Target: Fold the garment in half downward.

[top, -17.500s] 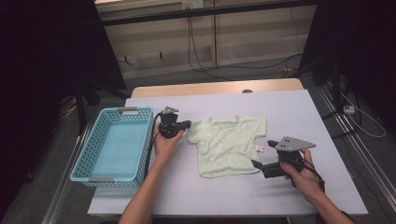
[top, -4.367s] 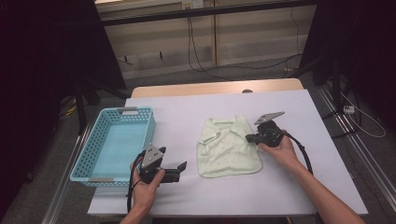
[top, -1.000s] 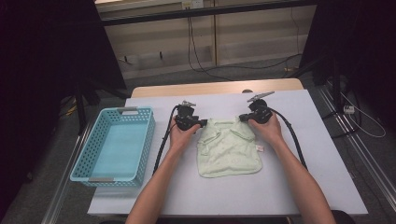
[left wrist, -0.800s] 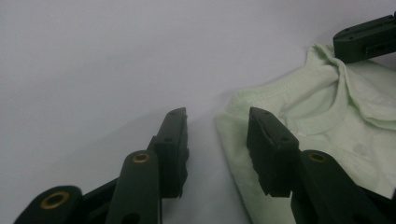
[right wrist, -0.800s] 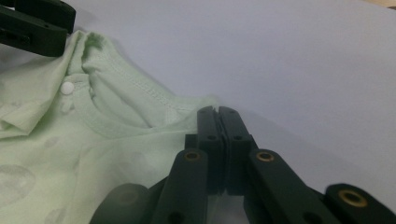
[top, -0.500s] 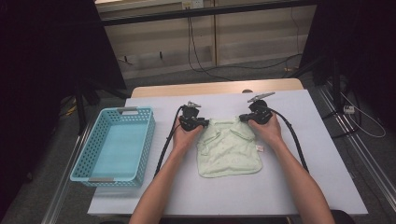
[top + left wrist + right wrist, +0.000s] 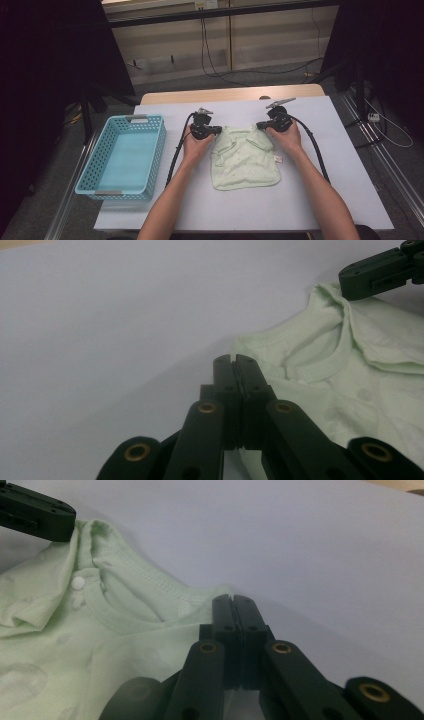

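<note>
A pale green baby shirt lies flat on the white table, sleeves folded in and collar at the far side. My left gripper is at its far left shoulder. Its jaws have just been closing and now stand together on the shoulder's edge. My right gripper is shut on the far right shoulder. In the left gripper view the shirt bunches up against the right gripper. In the right gripper view the shirt rises likewise to the left gripper.
A light blue plastic basket with nothing in it stands at the table's left side. Black cables trail from both grippers across the tabletop. A wooden edge runs along the table's far side, with cables on the floor beyond.
Since the oldest frames the sleeves were folded in and both hands came to the shirt's far corners. Over the last second the hands have kept still.
</note>
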Tool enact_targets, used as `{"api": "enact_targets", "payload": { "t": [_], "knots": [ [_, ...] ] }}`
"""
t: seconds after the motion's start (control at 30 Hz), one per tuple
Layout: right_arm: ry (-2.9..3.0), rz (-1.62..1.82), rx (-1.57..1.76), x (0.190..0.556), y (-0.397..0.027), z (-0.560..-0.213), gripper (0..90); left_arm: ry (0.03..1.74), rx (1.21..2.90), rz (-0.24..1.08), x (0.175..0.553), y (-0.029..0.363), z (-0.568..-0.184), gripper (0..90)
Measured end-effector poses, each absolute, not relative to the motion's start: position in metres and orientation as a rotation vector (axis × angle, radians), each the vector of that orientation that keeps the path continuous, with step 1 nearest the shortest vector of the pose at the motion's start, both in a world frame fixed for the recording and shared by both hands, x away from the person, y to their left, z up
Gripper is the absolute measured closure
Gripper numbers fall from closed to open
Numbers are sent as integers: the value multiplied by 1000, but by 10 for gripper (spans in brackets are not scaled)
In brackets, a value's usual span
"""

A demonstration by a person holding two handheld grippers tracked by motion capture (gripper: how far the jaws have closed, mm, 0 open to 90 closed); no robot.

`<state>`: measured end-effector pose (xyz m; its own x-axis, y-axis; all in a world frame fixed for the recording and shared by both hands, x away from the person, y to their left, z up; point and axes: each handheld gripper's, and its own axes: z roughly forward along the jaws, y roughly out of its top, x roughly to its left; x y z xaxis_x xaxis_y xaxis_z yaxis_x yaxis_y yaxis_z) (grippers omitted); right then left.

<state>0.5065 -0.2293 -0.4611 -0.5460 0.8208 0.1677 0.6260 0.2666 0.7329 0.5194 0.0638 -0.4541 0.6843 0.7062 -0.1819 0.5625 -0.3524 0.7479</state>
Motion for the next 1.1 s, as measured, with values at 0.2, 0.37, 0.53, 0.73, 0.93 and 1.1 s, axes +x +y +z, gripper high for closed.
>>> {"api": "enact_targets", "payload": {
  "t": [0.2, 0.37, 0.53, 0.73, 0.93, 1.1],
  "knots": [
    [2262, 1198, 1330, 504, -231, -451, 900, 973, 2023, 201, 518, 66, -450, 894],
    [2238, 1251, 1326, 502, -235, -446, 900, 961, 2000, 204, 516, 67, -445, 894],
    [2215, 1304, 1308, 501, -235, -439, 900, 942, 1982, 228, 513, 69, -437, 894],
    [2185, 1339, 1300, 498, -237, -429, 900, 942, 1960, 250, 512, 74, -429, 893],
    [2170, 1354, 1289, 497, -236, -426, 900, 941, 1947, 256, 512, 73, -427, 894],
    [2142, 1362, 1297, 497, -236, -424, 900, 942, 1934, 259, 513, 73, -426, 894]
  ]
}}
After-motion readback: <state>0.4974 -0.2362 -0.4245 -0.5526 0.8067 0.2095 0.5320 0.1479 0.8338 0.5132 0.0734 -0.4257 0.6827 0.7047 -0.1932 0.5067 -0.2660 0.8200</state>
